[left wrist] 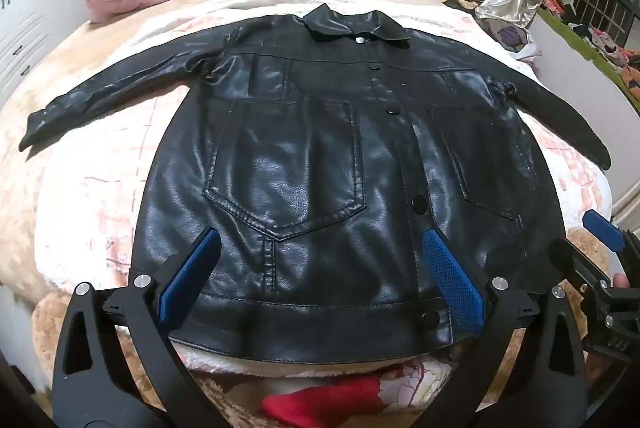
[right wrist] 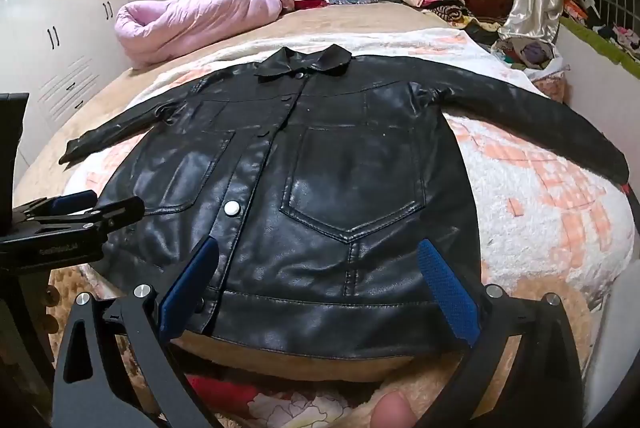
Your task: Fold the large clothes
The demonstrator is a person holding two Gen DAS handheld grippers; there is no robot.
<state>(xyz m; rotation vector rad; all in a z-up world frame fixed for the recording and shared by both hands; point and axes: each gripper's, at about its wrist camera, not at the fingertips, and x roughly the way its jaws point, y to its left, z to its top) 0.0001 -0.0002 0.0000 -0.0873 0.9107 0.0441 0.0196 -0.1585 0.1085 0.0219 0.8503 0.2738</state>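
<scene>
While the black leather jacket [left wrist: 320, 148] lies front-up and buttoned on the bed's fleece blanket [left wrist: 100, 168], sleeves spread out to both sides, you hold both tools at its hem. Your left gripper [left wrist: 320, 268] has its blue pads wide apart above the hem, clamping nothing. Your right gripper [right wrist: 320, 276] is likewise spread wide, holding nothing. Beyond the jacket's collar sits a rolled pink quilt [right wrist: 192, 16].

Our left gripper [left wrist: 320, 260] and right gripper [right wrist: 318, 268] share black curved arms, silver round screws and blue textured pads [left wrist: 452, 280]; bare fingertip [right wrist: 394, 410] at six o'clock.
</scene>
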